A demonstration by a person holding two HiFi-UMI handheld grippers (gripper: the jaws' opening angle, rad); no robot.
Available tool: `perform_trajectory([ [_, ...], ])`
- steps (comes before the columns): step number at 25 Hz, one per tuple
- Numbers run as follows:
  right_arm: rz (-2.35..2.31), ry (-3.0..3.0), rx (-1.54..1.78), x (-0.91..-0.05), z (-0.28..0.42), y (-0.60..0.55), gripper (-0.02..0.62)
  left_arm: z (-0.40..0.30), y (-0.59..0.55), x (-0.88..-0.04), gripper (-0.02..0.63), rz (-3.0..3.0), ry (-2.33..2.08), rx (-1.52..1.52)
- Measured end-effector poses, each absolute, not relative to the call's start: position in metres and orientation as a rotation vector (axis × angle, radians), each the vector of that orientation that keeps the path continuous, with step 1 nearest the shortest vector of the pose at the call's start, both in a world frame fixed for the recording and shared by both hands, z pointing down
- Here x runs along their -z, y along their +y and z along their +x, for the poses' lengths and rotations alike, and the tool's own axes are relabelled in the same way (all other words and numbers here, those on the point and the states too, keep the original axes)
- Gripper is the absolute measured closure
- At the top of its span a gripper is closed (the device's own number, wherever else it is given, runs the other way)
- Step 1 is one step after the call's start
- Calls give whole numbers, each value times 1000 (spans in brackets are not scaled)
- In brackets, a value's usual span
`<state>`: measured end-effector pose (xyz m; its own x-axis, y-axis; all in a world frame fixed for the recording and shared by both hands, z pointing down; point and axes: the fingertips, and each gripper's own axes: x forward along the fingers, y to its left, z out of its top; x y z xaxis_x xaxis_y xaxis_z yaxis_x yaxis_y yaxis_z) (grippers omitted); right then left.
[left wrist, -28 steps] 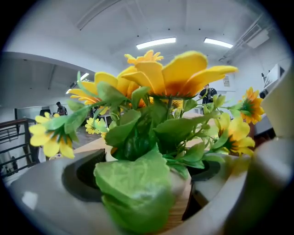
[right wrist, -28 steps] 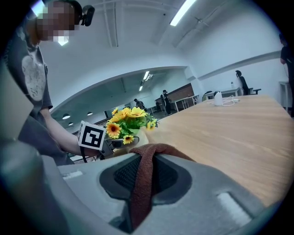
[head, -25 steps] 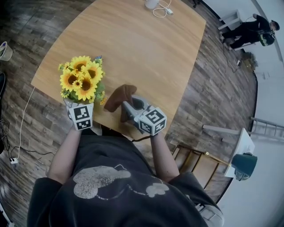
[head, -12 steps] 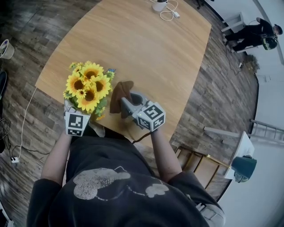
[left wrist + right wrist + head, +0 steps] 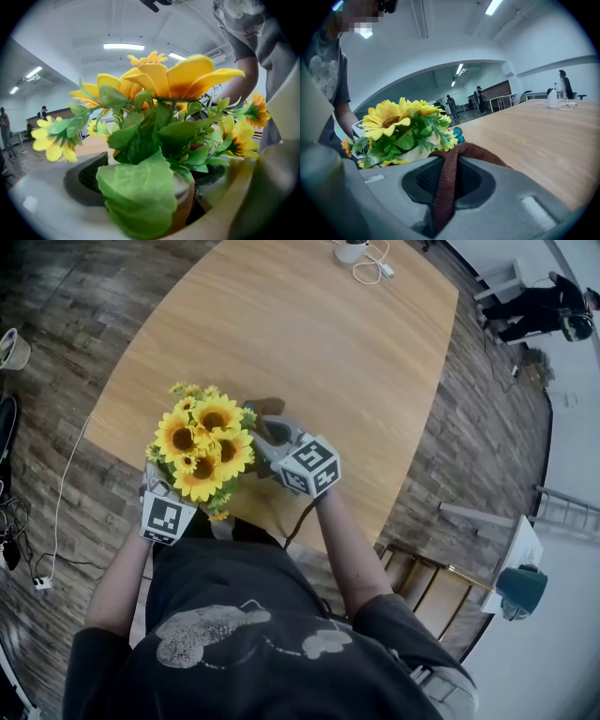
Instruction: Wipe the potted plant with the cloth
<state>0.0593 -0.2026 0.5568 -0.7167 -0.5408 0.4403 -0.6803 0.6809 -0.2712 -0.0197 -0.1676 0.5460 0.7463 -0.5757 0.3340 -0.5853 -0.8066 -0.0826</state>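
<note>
Closely pinched between the jaws of the right gripper [image 5: 264, 434]: a brown cloth [image 5: 474, 151], one flat fold running back through the narrow gap, the rest bunched past the tips. Bunched end just beside the leaves on the right flank of the potted plant [image 5: 202, 441]; actual contact not clear from any view.

Over on the other side, left gripper [image 5: 154, 180] clamped round the plant's tan pot [image 5: 187, 208], jaws spread only as wide as the pot, dark pads [image 5: 89, 176] flanking it. Big green leaf [image 5: 136, 197] drooping over the pot's near rim, yellow sunflower heads [image 5: 180, 79] fanning above.

Held at the near edge of the wooden table [image 5: 309, 334], right in front of the person's dark shirt [image 5: 234, 615]. Impossible to tell under the blooms whether the pot rests on the tabletop or hangs clear.

Further out, a white object with a coiled cable [image 5: 354, 251] at the table's far end, plank floor [image 5: 56, 324] all round, another person [image 5: 544, 306] well apart near the wall.
</note>
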Motion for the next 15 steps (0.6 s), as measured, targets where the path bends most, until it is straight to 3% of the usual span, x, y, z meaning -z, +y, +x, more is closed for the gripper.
perform_trajectory([
  [15,709,-2628,-628,-557,12,-232,549,-22,-168,-545,23,3001,-723,-571],
])
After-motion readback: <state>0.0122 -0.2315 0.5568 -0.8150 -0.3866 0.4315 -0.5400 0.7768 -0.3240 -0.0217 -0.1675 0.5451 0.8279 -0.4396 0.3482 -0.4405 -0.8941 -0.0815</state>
